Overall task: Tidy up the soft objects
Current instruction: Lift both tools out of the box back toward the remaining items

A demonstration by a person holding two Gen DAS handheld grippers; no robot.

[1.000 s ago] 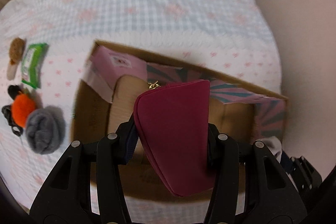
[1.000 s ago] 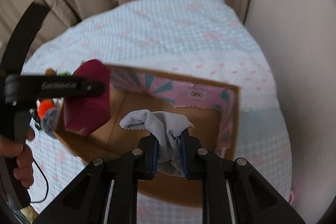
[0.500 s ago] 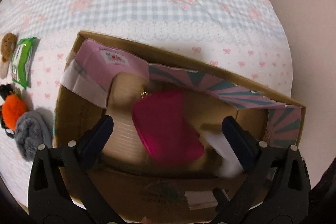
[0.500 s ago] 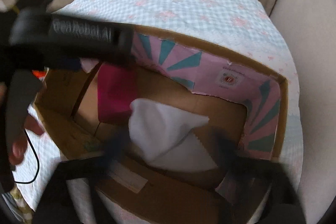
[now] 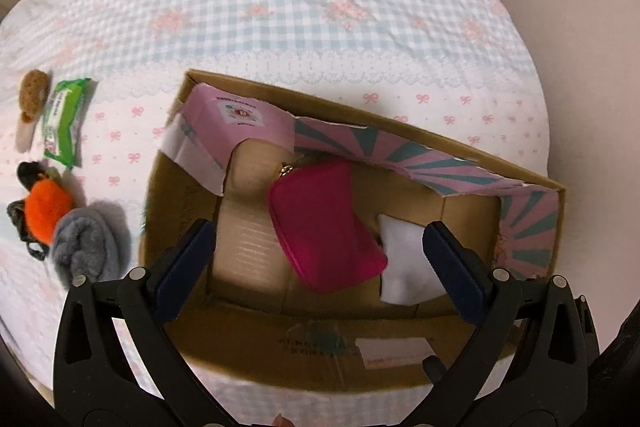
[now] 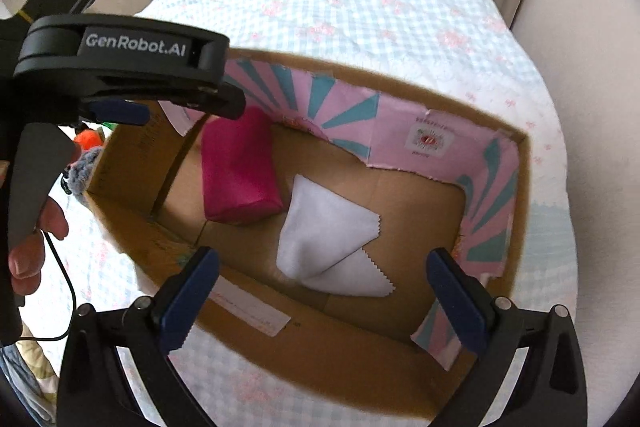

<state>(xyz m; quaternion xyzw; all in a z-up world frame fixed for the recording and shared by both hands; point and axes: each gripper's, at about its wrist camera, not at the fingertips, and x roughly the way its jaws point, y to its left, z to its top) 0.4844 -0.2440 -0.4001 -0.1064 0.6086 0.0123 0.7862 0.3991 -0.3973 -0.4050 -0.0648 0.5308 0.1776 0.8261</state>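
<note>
Pouch (image 5: 326, 227) + white cloth (image 6: 324, 239) now lie loose in box (image 6: 320, 359), both grippers, left (image 5: 320, 259) & right (image 6: 320, 279), spread wide w/ nothing between; grey cloth (image 5: 86, 247), orange toy (image 5: 46, 207), green pack (image 5: 64, 121) left outside on bed.

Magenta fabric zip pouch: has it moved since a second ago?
Yes. The magenta fabric zip pouch has dropped from the left gripper, whose fingers have just been opening, onto the floor of the cardboard box.
</note>
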